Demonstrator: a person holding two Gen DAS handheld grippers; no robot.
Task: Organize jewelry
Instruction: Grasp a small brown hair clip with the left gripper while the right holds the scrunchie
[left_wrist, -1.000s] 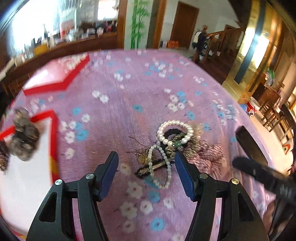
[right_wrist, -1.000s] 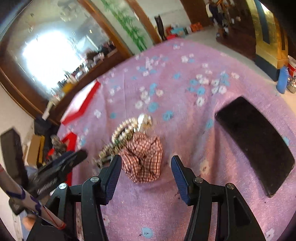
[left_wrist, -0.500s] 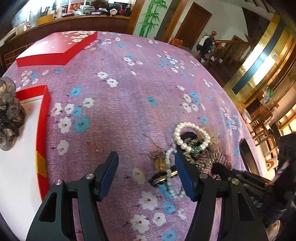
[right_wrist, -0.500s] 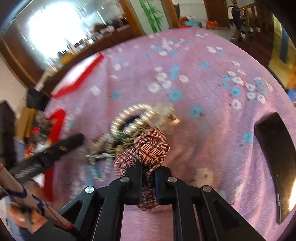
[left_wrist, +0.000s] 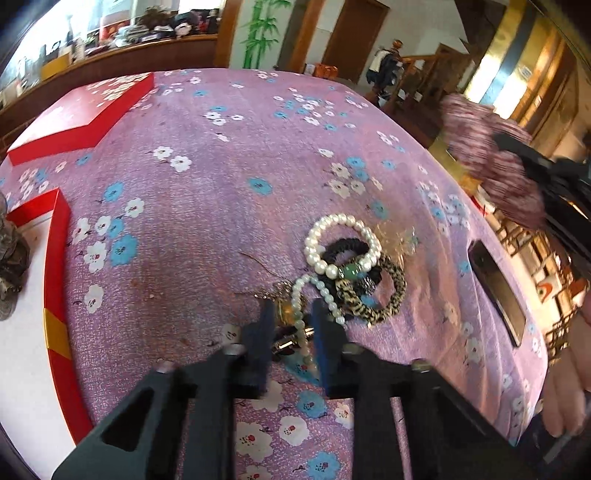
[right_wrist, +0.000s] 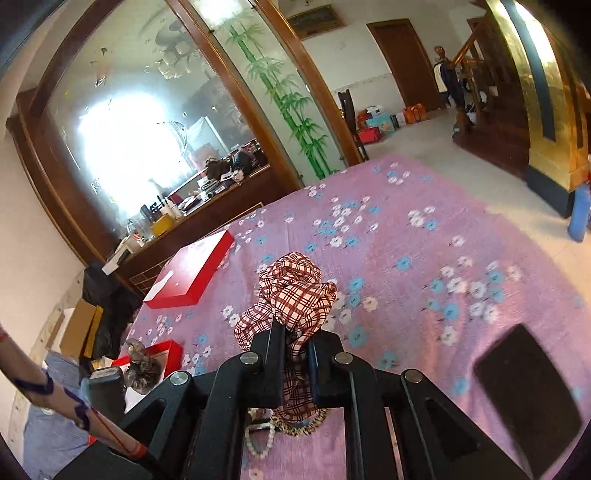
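Step in hand: I judge I am lifting items out of the jewelry pile one at a time; a good lift goes straight up and slowly, so linked strands do not drag their neighbours.
Left gripper (left_wrist: 290, 325): narrowed to a small gap around the near end of the green bead strand (left_wrist: 325, 295) and a dark hair clip (left_wrist: 286, 341); I cannot tell if it grips firmly yet.
Right gripper (right_wrist: 295, 347): closed tight on the plaid scrunchie (right_wrist: 295, 295), held up off the surface.
Pile, from my left gripper: pearl bracelet (left_wrist: 341, 243) at 1 o'clock, with a black hair tie (left_wrist: 347, 247) inside it; leopard hair tie (left_wrist: 373, 291) at 2 o'clock, touching both.
Red box (left_wrist: 55, 314): at 9 o'clock, white inside, holding a dark scrunchie (left_wrist: 11, 266).
Red lid (left_wrist: 81, 118): at 11 o'clock, far.
Surface (left_wrist: 240, 166): purple floral cloth; a dark phone (left_wrist: 496, 291) at 3 o'clock.
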